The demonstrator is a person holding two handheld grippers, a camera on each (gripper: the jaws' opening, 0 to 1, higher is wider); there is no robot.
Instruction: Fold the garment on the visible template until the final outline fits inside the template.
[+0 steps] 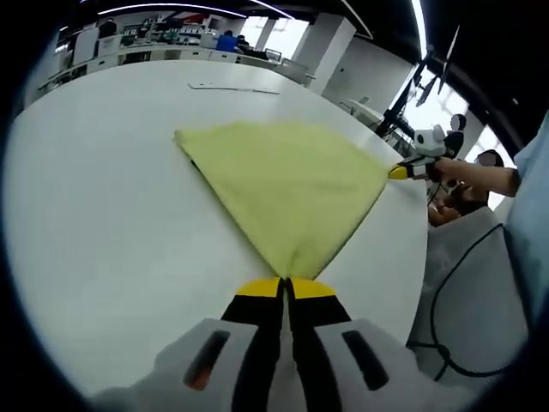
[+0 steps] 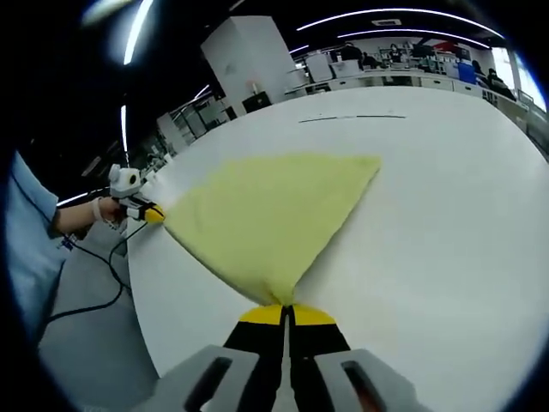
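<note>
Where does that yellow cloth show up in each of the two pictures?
Left gripper view: the yellow cloth lies mid-picture on the white table, one corner pinched in the left gripper, another at the right gripper on the right.
Right gripper view: the cloth lies mid-picture, one corner pinched in the right gripper, another at the left gripper on the left.
Shared landmark: the dark line on the table beyond the cloth.

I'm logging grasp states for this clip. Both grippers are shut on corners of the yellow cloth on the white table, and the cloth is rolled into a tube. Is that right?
Not the last part. The left gripper and right gripper are each shut on a corner, but the yellow cloth lies spread flat on the white table, as the left gripper view shows.
</note>
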